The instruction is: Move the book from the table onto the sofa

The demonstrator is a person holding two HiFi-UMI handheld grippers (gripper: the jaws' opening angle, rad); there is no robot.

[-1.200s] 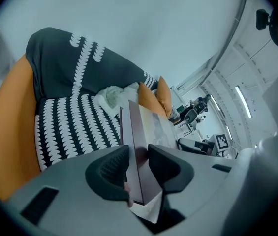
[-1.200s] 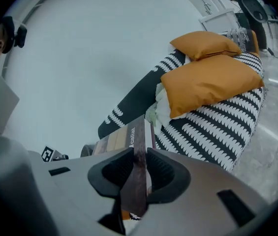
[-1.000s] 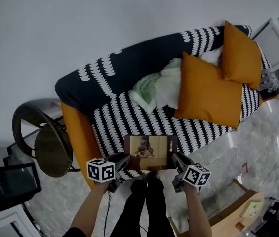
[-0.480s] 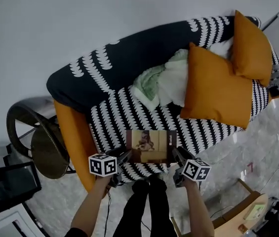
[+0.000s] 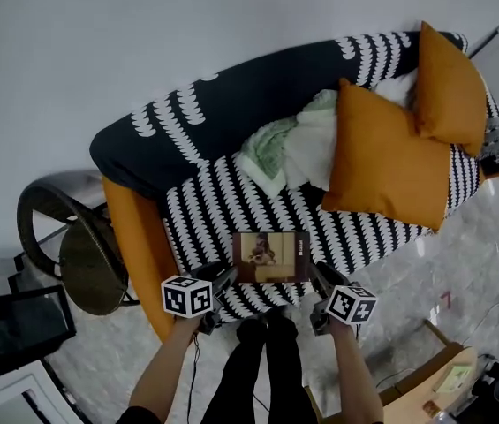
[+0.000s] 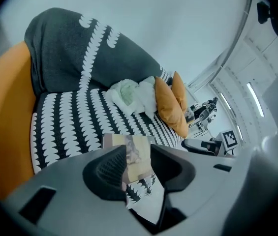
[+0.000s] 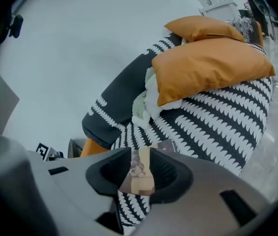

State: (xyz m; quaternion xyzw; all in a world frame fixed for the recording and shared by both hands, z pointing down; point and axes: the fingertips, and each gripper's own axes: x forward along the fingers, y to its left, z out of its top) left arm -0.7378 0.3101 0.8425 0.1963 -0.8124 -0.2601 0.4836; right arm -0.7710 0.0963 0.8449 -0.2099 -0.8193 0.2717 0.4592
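The book (image 5: 271, 257), with a brown picture cover, lies flat on the black-and-white sofa seat (image 5: 223, 210) near its front edge. My left gripper (image 5: 224, 276) is at the book's left edge and my right gripper (image 5: 318, 275) at its right edge. Both sets of jaws have just been opening. In the left gripper view the book's edge (image 6: 136, 154) stands between the spread jaws of the left gripper (image 6: 139, 168), with a gap on one side. In the right gripper view the book (image 7: 139, 181) likewise sits between the parted jaws of the right gripper (image 7: 141, 163).
Two orange cushions (image 5: 381, 162) (image 5: 448, 87) and a crumpled green-white cloth (image 5: 289, 148) lie further along the seat. An orange armrest (image 5: 134, 246) and a round dark chair (image 5: 81, 254) are at the left. A wooden table corner (image 5: 434, 382) is at bottom right.
Both grippers and the book have gone down onto the sofa seat. The book now looks smaller and lies flat. Both sets of jaws stand wider than before.
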